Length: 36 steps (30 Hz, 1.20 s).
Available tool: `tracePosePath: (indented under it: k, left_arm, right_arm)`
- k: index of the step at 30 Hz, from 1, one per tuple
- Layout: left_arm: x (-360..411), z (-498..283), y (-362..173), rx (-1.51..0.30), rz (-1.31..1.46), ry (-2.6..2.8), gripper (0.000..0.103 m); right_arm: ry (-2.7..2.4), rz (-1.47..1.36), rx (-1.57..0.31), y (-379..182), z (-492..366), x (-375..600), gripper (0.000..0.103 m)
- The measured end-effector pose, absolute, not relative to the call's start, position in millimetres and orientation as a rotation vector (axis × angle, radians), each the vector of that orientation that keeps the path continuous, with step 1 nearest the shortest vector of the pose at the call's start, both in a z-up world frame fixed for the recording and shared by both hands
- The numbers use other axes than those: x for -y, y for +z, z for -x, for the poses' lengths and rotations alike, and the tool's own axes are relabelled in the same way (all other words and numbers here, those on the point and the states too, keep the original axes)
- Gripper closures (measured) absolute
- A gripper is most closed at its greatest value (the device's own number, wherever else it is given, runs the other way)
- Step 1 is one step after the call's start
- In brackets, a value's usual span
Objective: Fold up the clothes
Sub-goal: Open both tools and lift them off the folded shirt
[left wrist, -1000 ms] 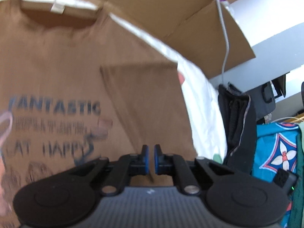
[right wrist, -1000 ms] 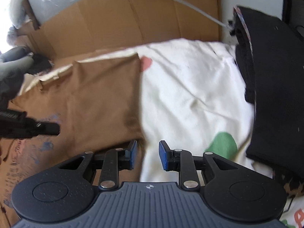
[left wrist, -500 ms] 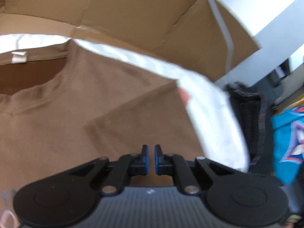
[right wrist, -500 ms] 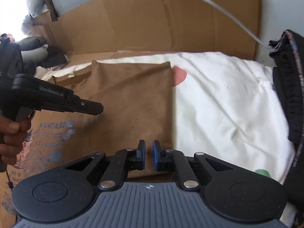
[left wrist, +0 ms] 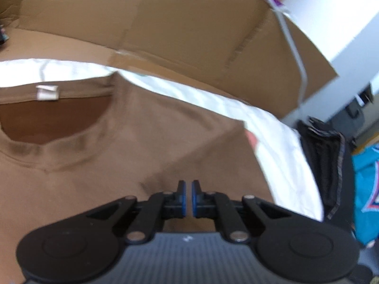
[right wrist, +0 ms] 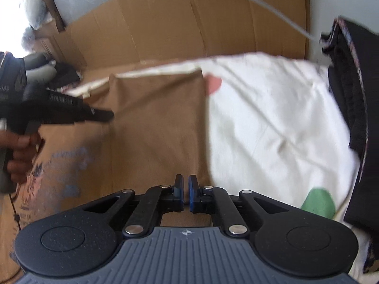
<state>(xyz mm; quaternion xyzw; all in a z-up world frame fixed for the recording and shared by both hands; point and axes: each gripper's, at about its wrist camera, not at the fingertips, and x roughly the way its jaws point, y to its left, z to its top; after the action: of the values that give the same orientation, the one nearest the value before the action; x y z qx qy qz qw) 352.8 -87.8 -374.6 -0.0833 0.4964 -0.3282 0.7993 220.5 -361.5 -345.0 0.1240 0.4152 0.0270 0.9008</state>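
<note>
Lying flat and face-up on a white bedsheet (right wrist: 272, 108), the brown T-shirt (left wrist: 151, 146) has its right-hand side panel (right wrist: 156, 123) already turned in over the chest, leaving a straight folded edge that runs alongside the bare sheet; its neckline (left wrist: 47, 127) with a small white label (left wrist: 47, 92) points toward the far edge of the bed, where flattened cardboard (left wrist: 189, 30) stands against the wall. Blue printed lettering (right wrist: 68, 156) shows on the uncovered part of the front. The cloth looks thin, soft and light, so it should drape and crease readily but slide or bunch if dragged; a pinch at a corner, hem or shoulder seam, through both layers, seems the surest hold, lifted rather than pulled. The left gripper (left wrist: 188, 198) hovers over the folded panel below the collar, its blue pads drawn nearly together with only a sliver of gap and no cloth seen between them. The right gripper (right wrist: 185, 194) sits low over the same panel near the folded edge, fingers likewise pressed close with nothing visibly caught. A hand (right wrist: 19, 151) holds the left tool's handle. Dark clothing (right wrist: 355, 108) is piled at the sheet's right edge, a grey cable (left wrist: 293, 54) hangs across the cardboard, and a teal garment (left wrist: 367, 179) lies beyond.
</note>
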Motion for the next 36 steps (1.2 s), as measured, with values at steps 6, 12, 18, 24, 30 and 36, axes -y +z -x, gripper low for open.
tracePosePath:
  k: [6,12,18,24,30,36]
  left_arm:
    - [106,-319,-378,-1.094,0.152,-0.810,0.098]
    - [115,-284,-389,-1.089,0.071,-0.930,0.089]
    - [122,-264,-392,-1.053,-0.079,-0.962,0.076]
    - [111,-264,-354,-1.063,-0.125,-0.922,0.060]
    - [73,-260,-304,-1.059,-0.089,-0.853,0.053]
    - [23,-247,-235,-1.006,-0.082,-0.756,0.051]
  right_arm:
    - [0.034,-0.273,-0.845,-349,-233,360,0.097]
    - [0.091,-0.263,-0.871,-361,-227,346,0.096]
    - [0.147,-0.167,-0.883,-367,-218,334,0.080]
    - [0.168,-0.183,-0.960,-339,-217,332,0.066]
    - [0.270,-0.084,-1.054,-291,-210,327,0.053]
    - [0.311,-0.034,-1.062,-242,-212,323,0.051]
